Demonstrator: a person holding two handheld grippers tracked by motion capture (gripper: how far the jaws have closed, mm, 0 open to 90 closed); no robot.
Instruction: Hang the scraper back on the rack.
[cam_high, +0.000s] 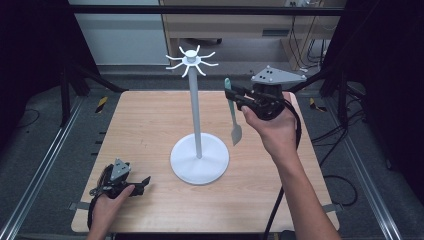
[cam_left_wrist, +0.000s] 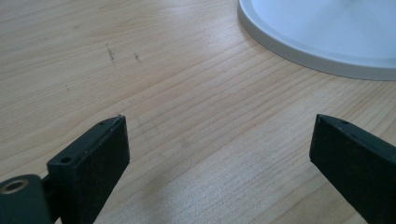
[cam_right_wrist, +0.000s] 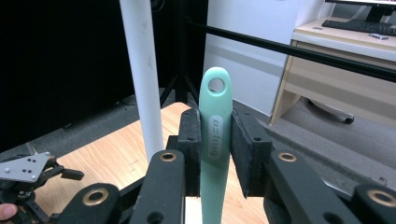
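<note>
The spatula (cam_high: 233, 112) hangs straight down from the right gripper (cam_high: 239, 96), beside the tall white stand (cam_high: 198, 117). The left gripper (cam_left_wrist: 219, 154) gapes wide over smooth bare wood. Up close, the right gripper (cam_right_wrist: 215, 149) squeezes the spatula's (cam_right_wrist: 215, 140) mint handle.

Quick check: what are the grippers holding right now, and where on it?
The right gripper is shut on the green spatula, clamped on its upper handle just below the hanging hole, blade hanging down. The left gripper is open, holding nothing.
</note>
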